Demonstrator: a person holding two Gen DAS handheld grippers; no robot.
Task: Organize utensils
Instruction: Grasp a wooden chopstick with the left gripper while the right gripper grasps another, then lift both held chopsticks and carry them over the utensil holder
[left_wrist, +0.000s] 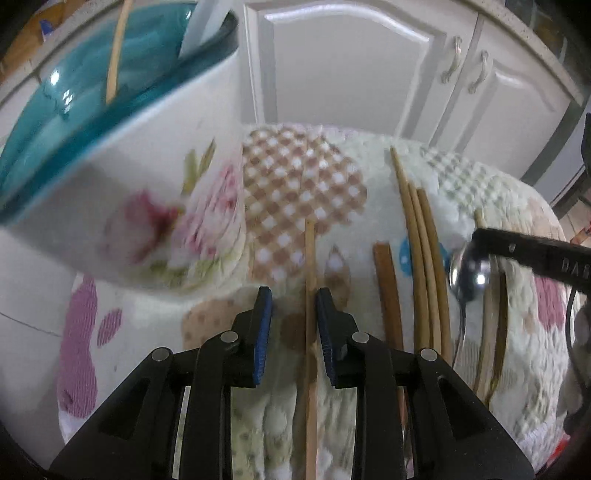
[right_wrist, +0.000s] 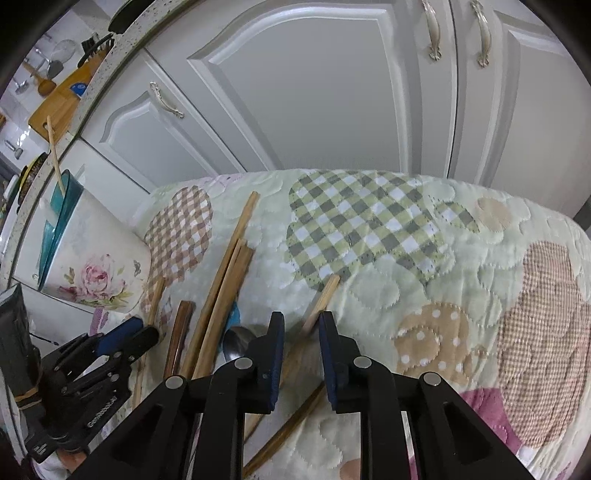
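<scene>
- The desk is covered with a soft quilted cloth. The cloth has patches on it: brown checks, green checks, dots and pink shapes.
- Behind the desk stand white kitchen cupboard doors with curved silver handles.
- A speckled countertop edge runs at the top left of the right wrist view. A wooden cutting board sits up there.
- A white cup with pink roses stands at the left side of the desk. It is blue inside. One thin wooden chopstick sticks out of it.
- More wooden chopsticks lie side by side on the cloth, near the cup. A metal spoon lies just beside them.
- The left claw is released. One chopstick lies on the cloth between its blue pads. The pads do not press on it.
- The right claw is also released, with a small gap. Another chopstick lies on the cloth under that gap. The pads are not squeezing it.
</scene>
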